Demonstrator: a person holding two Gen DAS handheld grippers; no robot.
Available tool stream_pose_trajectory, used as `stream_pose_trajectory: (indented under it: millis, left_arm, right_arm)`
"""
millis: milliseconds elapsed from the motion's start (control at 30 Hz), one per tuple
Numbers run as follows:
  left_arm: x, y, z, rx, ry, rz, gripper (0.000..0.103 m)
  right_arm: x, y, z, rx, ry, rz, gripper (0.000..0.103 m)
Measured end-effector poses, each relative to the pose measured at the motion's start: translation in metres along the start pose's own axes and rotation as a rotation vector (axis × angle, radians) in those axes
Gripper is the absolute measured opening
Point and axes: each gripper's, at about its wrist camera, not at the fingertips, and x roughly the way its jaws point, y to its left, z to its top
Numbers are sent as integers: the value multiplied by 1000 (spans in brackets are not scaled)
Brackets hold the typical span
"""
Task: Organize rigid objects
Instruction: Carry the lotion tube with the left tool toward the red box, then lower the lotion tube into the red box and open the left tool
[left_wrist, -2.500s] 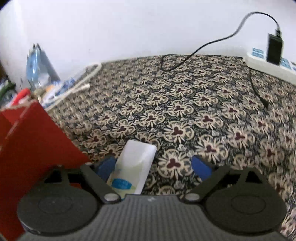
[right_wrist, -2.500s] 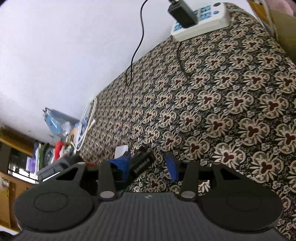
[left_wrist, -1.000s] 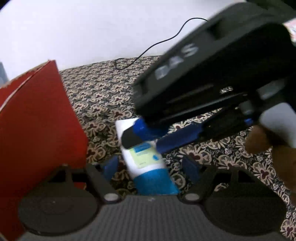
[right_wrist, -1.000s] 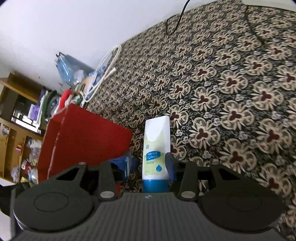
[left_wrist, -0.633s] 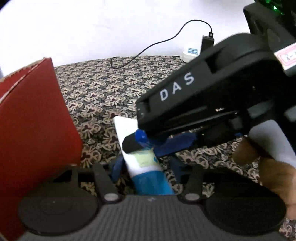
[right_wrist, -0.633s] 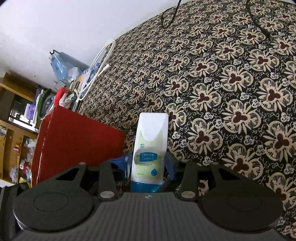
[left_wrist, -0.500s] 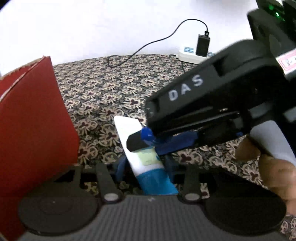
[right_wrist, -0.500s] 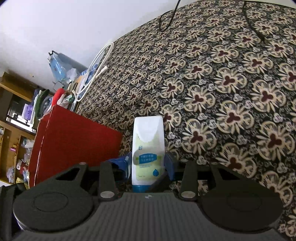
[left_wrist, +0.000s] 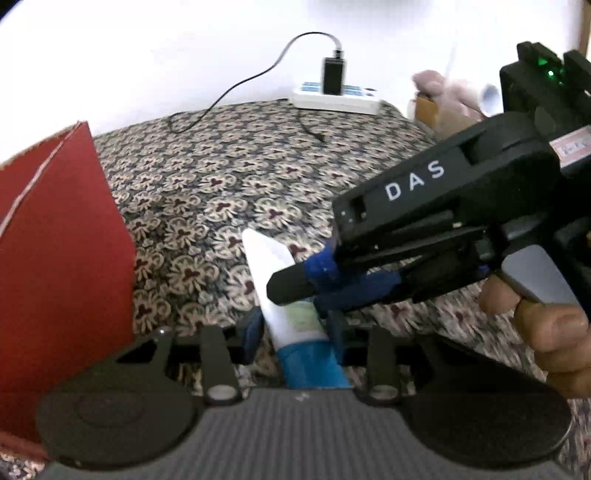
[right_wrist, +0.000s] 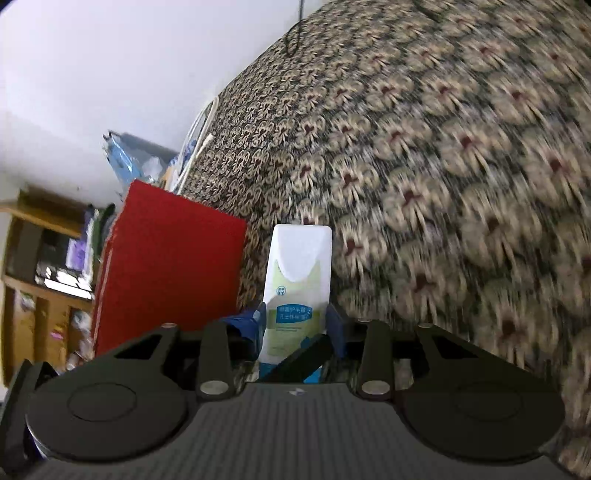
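A white tube (left_wrist: 275, 280) with a green label and a blue cap lies over the patterned cloth (left_wrist: 236, 173), cap end toward me. My left gripper (left_wrist: 295, 326) has its blue pads pressed on the tube just above the cap, its jaws still closing. From the right, the black right gripper (left_wrist: 306, 291) reaches across the tube's middle. In the right wrist view the tube (right_wrist: 299, 266) sits between the right gripper's (right_wrist: 295, 319) pads, which touch its sides, jaws still closing. A red box (left_wrist: 62, 258) stands at the left, beside the tube.
A white power strip (left_wrist: 336, 99) with a black charger and cable lies at the cloth's far edge. A person's hand (left_wrist: 546, 317) holds the right gripper. Past the red box (right_wrist: 166, 266) are a wooden shelf (right_wrist: 44, 258) and blue bags (right_wrist: 125, 158).
Both grippers' jaws have narrowed onto the tube. Both hands have swung along with it, bringing the power strip and the cloth's right end into the left wrist view.
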Motion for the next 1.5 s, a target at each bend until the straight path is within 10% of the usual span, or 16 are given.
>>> stream_pose_trajectory:
  millis: [500,833,1133,1500]
  left_arm:
    - [-57,4,-31,51,-14,-91,25]
    - [-117,50,-19,114,-166,-154,25]
    - [-161,123,3,60,-299,-143,25]
    - [-117,203,15,-177,-169,-195,20]
  right_arm:
    - [-34,21,-78,108,-86,18,21]
    - [-33,94,-102,66,-234,12,21]
    - [-9,184,-77,-107,-311,0,21]
    - [71,239,-21,-265,-115,-196,21]
